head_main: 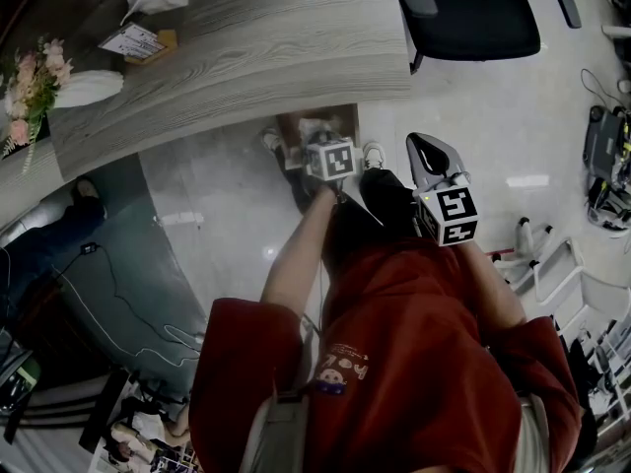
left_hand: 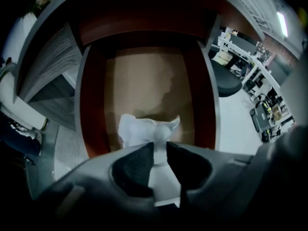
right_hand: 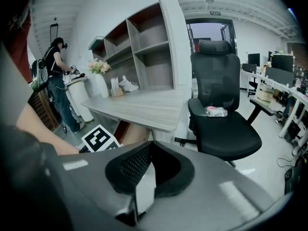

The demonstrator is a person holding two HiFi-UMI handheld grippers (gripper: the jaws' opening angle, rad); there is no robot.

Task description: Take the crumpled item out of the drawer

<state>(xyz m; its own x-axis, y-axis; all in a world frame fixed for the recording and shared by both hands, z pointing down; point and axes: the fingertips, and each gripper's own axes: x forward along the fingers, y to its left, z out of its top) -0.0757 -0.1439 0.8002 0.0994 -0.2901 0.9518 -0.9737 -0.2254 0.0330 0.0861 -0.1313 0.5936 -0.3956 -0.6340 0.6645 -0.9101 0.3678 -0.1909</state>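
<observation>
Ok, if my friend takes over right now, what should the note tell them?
Left gripper: jaws pinching the crumpled white paper wad, inside the open red-brown wooden drawer.
Right gripper: jaws together, empty, away from the drawer.
Done: drawer open, wad gripped.
Left to do: lift the wad clear of the drawer.

Crumpled item [left_hand: 144, 129]: lay in the drawer [left_hand: 94, 105].
Drawer: sat under the desk [head_main: 246, 37].
Chair [head_main: 473, 8]: stood right of the desk.

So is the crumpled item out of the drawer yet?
No, in: crumpled item lies inside the open drawer, between left gripper jaws.
</observation>
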